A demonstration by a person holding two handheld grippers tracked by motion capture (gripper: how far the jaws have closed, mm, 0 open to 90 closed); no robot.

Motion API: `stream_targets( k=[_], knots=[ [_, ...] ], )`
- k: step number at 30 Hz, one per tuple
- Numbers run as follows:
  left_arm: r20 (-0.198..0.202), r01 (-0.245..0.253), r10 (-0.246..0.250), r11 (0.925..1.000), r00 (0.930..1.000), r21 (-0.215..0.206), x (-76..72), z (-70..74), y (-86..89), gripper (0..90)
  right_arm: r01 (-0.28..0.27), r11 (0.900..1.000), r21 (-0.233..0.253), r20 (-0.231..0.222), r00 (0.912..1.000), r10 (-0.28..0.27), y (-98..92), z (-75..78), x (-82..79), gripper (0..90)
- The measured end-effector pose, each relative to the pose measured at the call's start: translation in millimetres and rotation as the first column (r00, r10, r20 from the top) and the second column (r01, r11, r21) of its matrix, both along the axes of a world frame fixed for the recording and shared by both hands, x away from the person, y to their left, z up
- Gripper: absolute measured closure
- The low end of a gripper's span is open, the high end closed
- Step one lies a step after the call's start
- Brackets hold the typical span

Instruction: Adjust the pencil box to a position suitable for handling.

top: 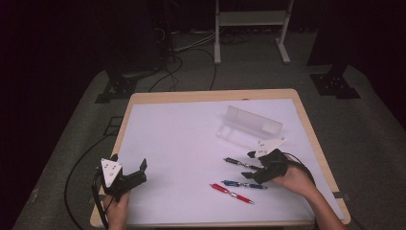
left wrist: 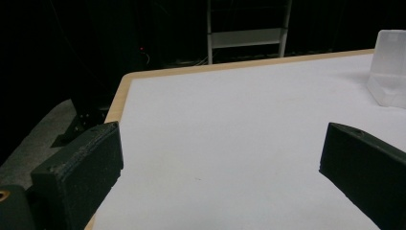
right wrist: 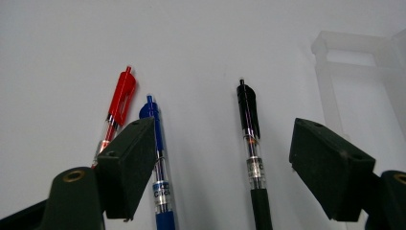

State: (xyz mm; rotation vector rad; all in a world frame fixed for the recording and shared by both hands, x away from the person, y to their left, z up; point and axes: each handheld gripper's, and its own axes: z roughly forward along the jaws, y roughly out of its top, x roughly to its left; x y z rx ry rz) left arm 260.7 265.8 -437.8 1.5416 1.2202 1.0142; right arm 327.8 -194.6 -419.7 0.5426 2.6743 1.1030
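Three pens lie side by side on the white table [top: 182, 143]: a black pen [top: 242, 163] [right wrist: 251, 139], a blue pen [top: 244, 184] [right wrist: 158, 158] and a red pen [top: 231, 193] [right wrist: 119, 103]. My right gripper [top: 253, 166] [right wrist: 222, 143] is open just over them. The black pen lies between its jaws, untouched, and the blue pen runs under the left jaw. A clear plastic pen case [top: 249, 125] [right wrist: 354, 86] lies open behind the pens. Near the table's front left edge, my left gripper [top: 129, 162] [left wrist: 222, 148] is open with nothing between its fingers.
The clear case [left wrist: 390, 67] stands at the right edge of the left gripper view. The table has a wooden rim [top: 210, 95]. Beyond it are a dark floor with cables [top: 167, 72] and a white frame [top: 249, 28].
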Motion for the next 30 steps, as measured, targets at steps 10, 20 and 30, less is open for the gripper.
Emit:
stream_targets(
  k=[10,20,30],
  knots=[
    [-0.003,-0.005,0.005,1.0,1.0,-0.001,-0.6,-0.2,1.9,0.4,-0.009,0.999,-0.034,-0.007,0.9999,0.009,11.5,-14.2,14.2,26.6],
    [-0.001,-0.002,0.002,1.0,1.0,0.0,-0.7,-0.2,1.3,0.4,0.023,0.998,-0.054,-0.012,0.9996,-0.024,12.7,-24.5,25.5,39.5],
    [-0.001,-0.003,0.003,1.0,1.0,-0.002,-0.8,-0.2,1.9,0.4,0.011,0.996,-0.085,-0.029,0.9995,-0.013,14.7,-33.5,32.4,54.6]
  ],
)
